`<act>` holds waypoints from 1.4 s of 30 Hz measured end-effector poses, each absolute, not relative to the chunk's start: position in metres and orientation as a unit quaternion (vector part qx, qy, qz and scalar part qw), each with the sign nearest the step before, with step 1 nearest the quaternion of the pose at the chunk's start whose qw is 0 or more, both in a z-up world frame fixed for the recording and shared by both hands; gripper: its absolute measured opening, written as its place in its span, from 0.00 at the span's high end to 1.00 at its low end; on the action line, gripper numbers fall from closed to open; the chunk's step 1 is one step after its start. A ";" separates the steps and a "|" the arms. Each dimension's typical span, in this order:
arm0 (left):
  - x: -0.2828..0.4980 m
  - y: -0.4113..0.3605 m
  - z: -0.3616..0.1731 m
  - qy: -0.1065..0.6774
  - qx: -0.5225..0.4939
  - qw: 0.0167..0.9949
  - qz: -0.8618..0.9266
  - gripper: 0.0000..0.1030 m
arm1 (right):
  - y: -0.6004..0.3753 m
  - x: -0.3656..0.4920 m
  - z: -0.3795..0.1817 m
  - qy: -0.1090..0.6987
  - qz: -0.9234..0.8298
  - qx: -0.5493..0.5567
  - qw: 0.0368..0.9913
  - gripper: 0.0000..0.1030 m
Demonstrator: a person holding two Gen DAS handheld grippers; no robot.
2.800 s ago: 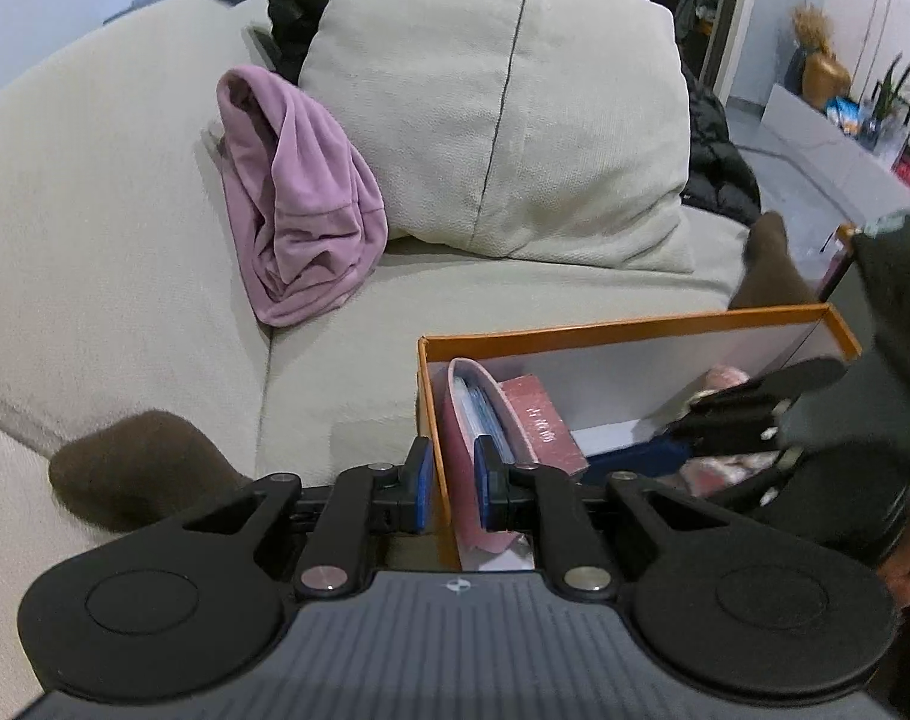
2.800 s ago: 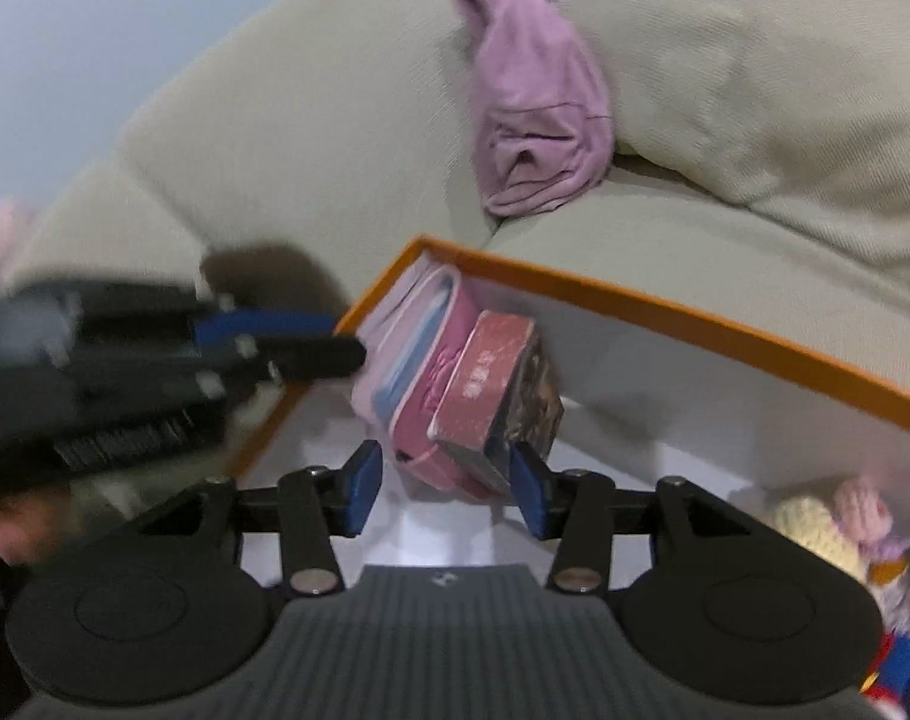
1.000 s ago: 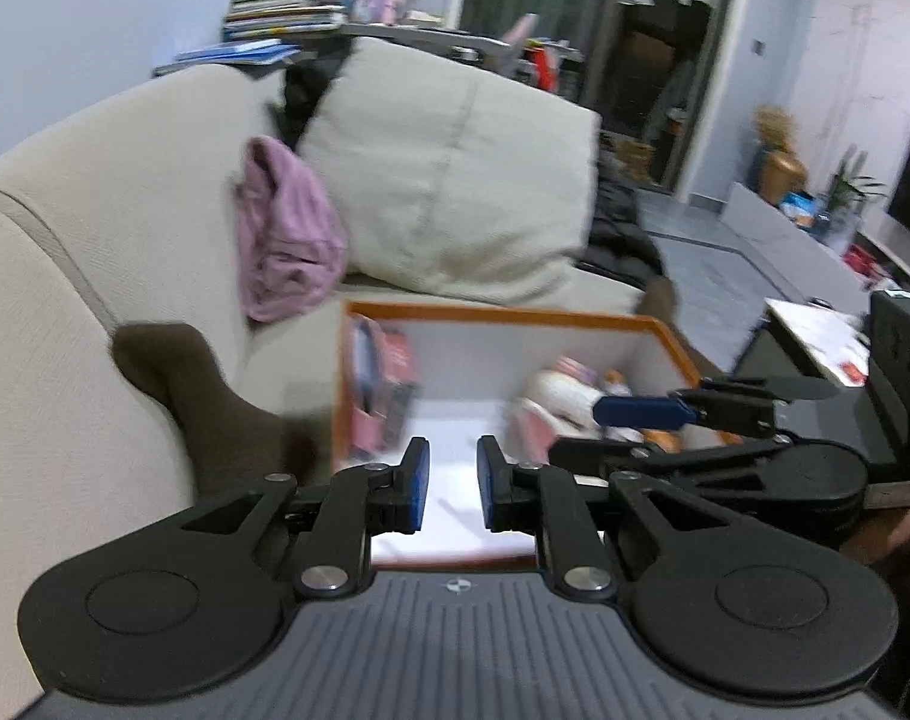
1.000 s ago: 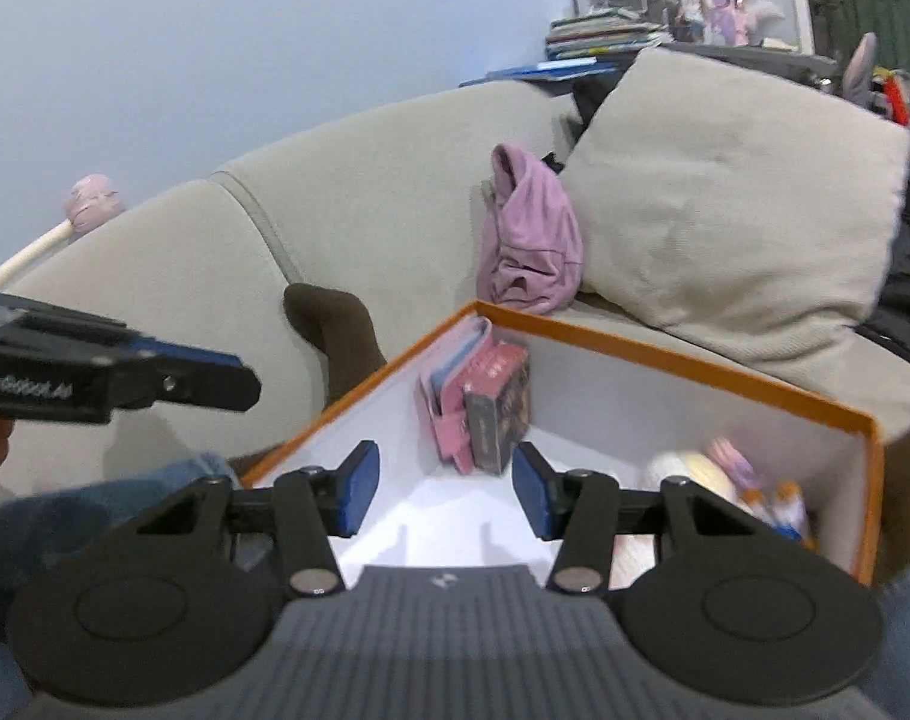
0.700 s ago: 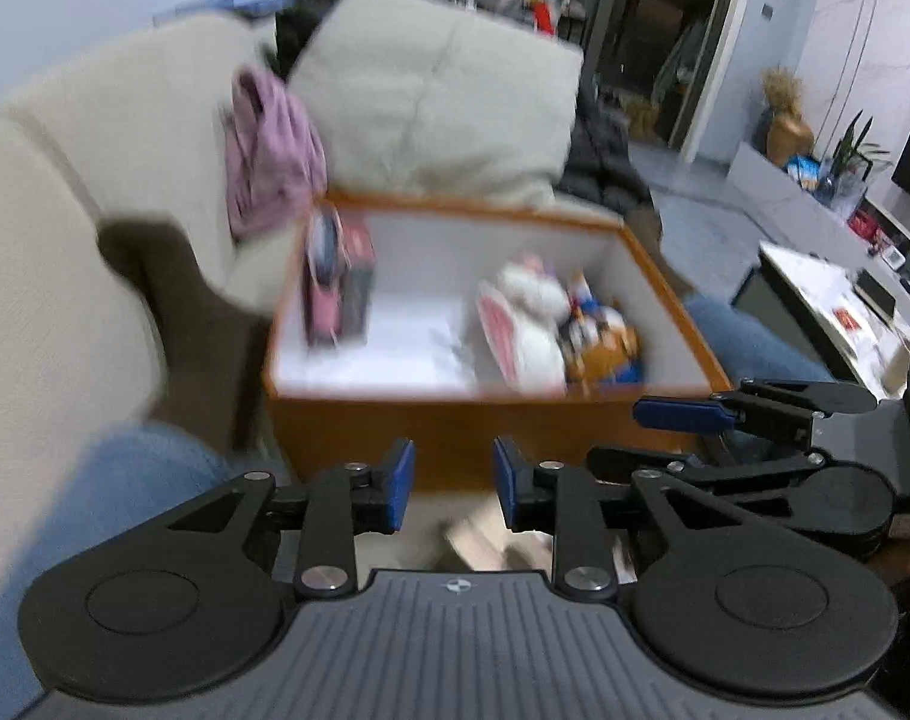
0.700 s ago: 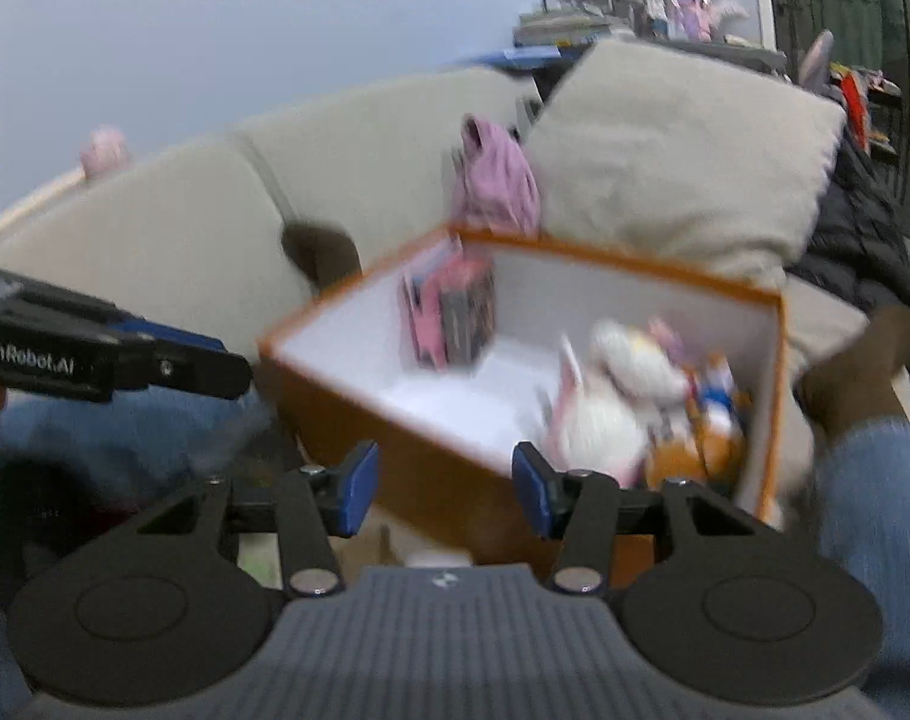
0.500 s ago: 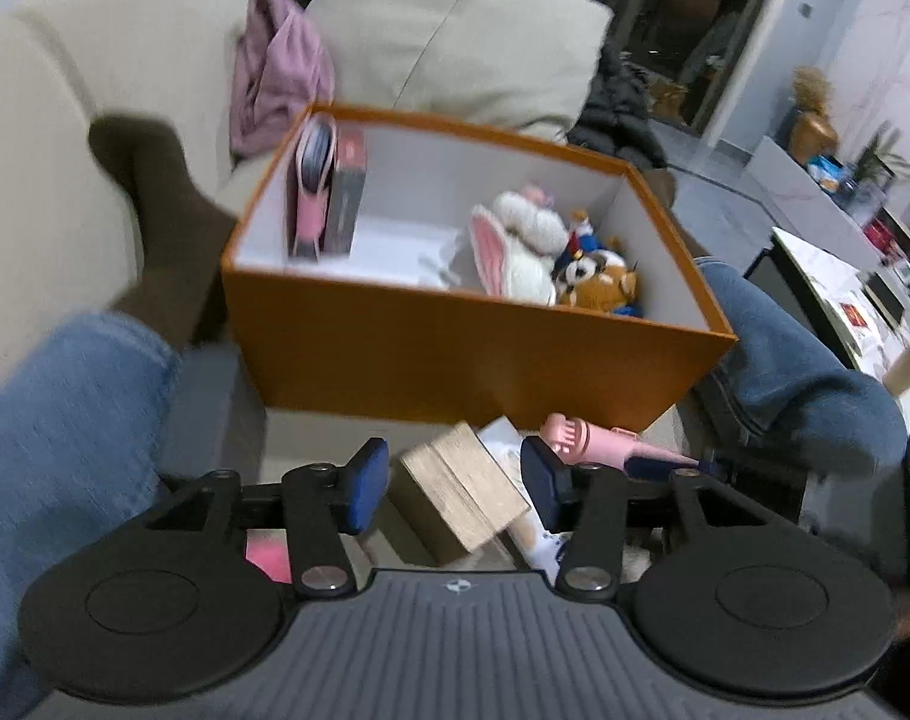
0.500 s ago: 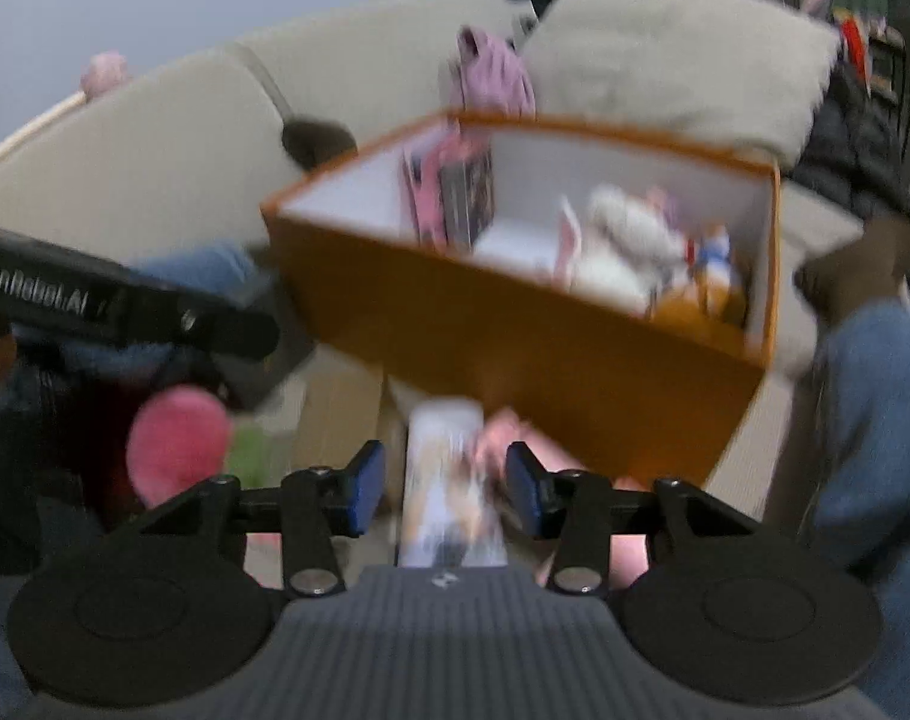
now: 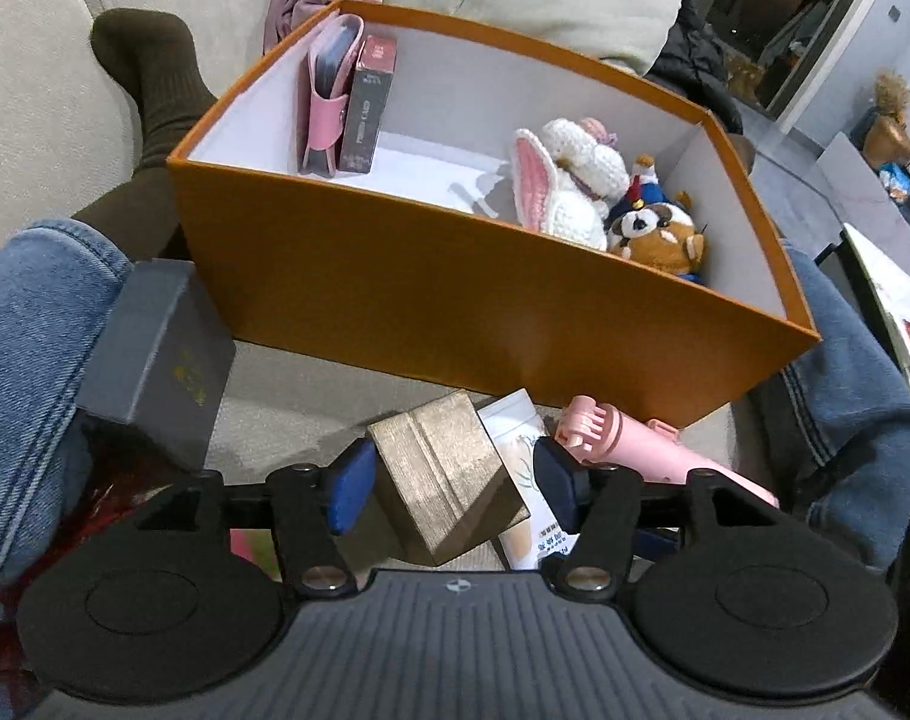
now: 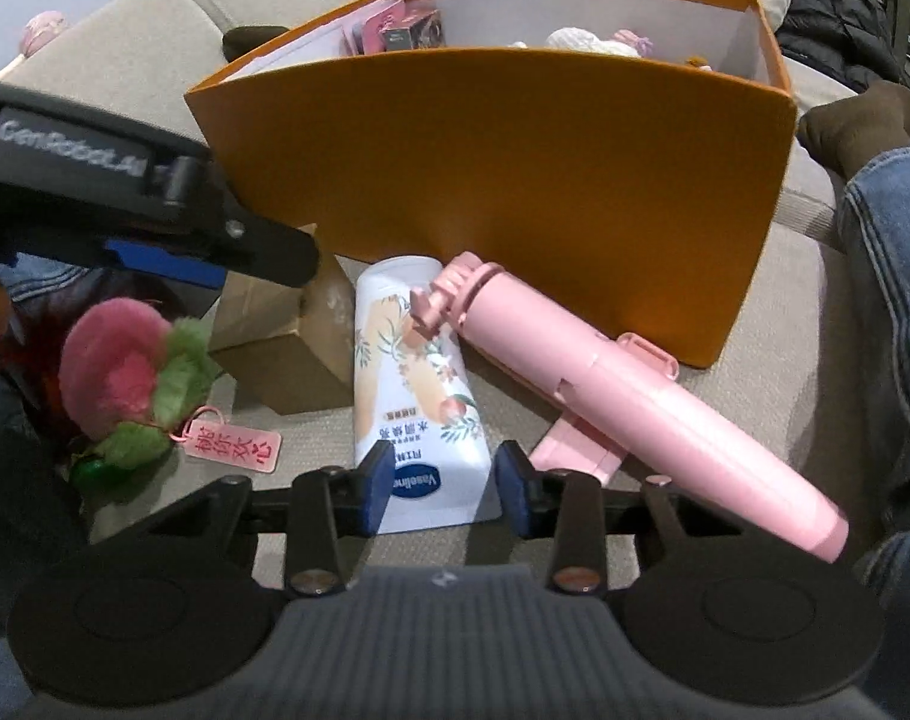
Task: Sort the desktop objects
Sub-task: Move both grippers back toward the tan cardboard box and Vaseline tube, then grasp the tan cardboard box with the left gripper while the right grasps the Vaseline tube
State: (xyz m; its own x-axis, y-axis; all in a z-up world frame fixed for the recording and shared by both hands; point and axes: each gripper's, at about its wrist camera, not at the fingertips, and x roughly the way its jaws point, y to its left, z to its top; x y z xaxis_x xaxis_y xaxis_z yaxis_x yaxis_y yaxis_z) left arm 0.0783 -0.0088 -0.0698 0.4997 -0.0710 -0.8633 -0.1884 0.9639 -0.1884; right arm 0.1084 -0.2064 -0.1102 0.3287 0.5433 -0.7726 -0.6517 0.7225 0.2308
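Orange box (image 10: 515, 180) behind pink tool (image 10: 635, 384) (across lotion tube (image 10: 413, 372))

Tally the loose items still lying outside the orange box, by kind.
Small boxes: 2, a gold box and a grey box
Lotion tubes: 1
Pink selfie sticks: 1
Plush peach charms: 1
Total: 5

My right hand-held gripper (image 10: 443, 495) is closing around the white lotion tube (image 10: 416, 396), pads not yet pressing. Just right lies the pink handheld device (image 10: 623, 396); ahead, the orange box (image 10: 515, 180).
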 end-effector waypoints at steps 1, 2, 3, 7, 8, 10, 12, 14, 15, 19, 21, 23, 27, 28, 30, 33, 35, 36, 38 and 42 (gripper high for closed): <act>0.080 -0.010 -0.071 0.501 -0.126 0.856 0.037 0.33 | -0.205 0.109 -0.111 0.448 0.369 -0.061 0.812 0.56; 0.081 -0.011 -0.074 0.503 -0.123 0.855 0.040 0.33 | -0.204 0.109 -0.112 0.448 0.372 -0.060 0.811 0.51; 0.081 -0.012 -0.077 0.507 -0.122 0.852 0.040 0.33 | -0.201 0.108 -0.113 0.448 0.376 -0.061 0.809 0.48; 0.079 -0.012 -0.082 0.512 -0.122 0.849 0.036 0.33 | -0.186 0.097 -0.117 0.425 0.375 -0.109 0.817 0.44; 0.076 -0.010 -0.081 0.510 -0.124 0.850 0.034 0.36 | -0.185 0.094 -0.116 0.419 0.373 -0.117 0.820 0.44; 0.073 -0.008 -0.079 0.508 -0.124 0.851 0.032 0.39 | -0.186 0.093 -0.114 0.415 0.374 -0.114 0.822 0.45; 0.067 -0.006 -0.076 0.506 -0.116 0.854 0.031 0.43 | -0.191 0.095 -0.111 0.423 0.378 -0.093 0.818 0.45; 0.062 -0.005 -0.074 0.505 -0.102 0.857 0.032 0.44 | -0.197 0.098 -0.111 0.435 0.383 -0.074 0.811 0.44; 0.060 -0.005 -0.074 0.505 -0.093 0.857 0.034 0.45 | -0.199 0.098 -0.112 0.440 0.384 -0.068 0.809 0.44; 0.052 0.002 -0.074 0.505 -0.090 0.858 0.030 0.45 | -0.214 0.101 -0.111 0.464 0.382 -0.017 0.799 0.40; 0.048 0.004 -0.075 0.504 -0.090 0.858 0.029 0.45 | -0.225 0.107 -0.113 0.488 0.373 0.036 0.788 0.37; 0.047 0.006 -0.075 0.502 -0.092 0.859 0.026 0.45 | -0.238 0.113 -0.117 0.511 0.361 0.095 0.774 0.35; 0.049 0.005 -0.076 0.500 -0.088 0.861 0.023 0.45 | -0.246 0.115 -0.128 0.533 0.337 0.147 0.762 0.43; 0.051 0.005 -0.076 0.500 -0.086 0.861 0.023 0.45 | -0.244 0.114 -0.128 0.533 0.334 0.141 0.764 0.44; 0.051 0.005 -0.077 0.499 -0.085 0.862 0.022 0.45 | -0.232 0.111 -0.128 0.529 0.330 0.121 0.772 0.43; 0.050 0.005 -0.076 0.497 -0.089 0.863 0.022 0.45 | -0.217 0.102 -0.125 0.511 0.326 0.077 0.791 0.43; 0.050 0.006 -0.076 0.496 -0.091 0.863 0.022 0.45 | -0.212 0.096 -0.123 0.497 0.314 0.044 0.808 0.56; 0.050 0.006 -0.076 0.496 -0.091 0.863 0.022 0.45 | -0.210 0.093 -0.122 0.489 0.310 0.034 0.814 0.60; 0.049 0.007 -0.076 0.495 -0.094 0.864 0.022 0.45 | -0.211 0.090 -0.119 0.481 0.312 0.038 0.818 0.77; 0.047 0.011 -0.077 0.493 -0.101 0.864 0.020 0.45 | -0.213 0.084 -0.109 0.471 0.337 0.054 0.813 0.89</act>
State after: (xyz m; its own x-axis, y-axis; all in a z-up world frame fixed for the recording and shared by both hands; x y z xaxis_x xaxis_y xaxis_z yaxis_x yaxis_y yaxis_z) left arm 0.0473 0.0108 -0.0774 0.5140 -0.0646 -0.8554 -0.1354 0.9786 -0.1552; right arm 0.0837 -0.2126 -0.1092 0.3292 0.5988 -0.7301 -0.4966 0.7674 0.4056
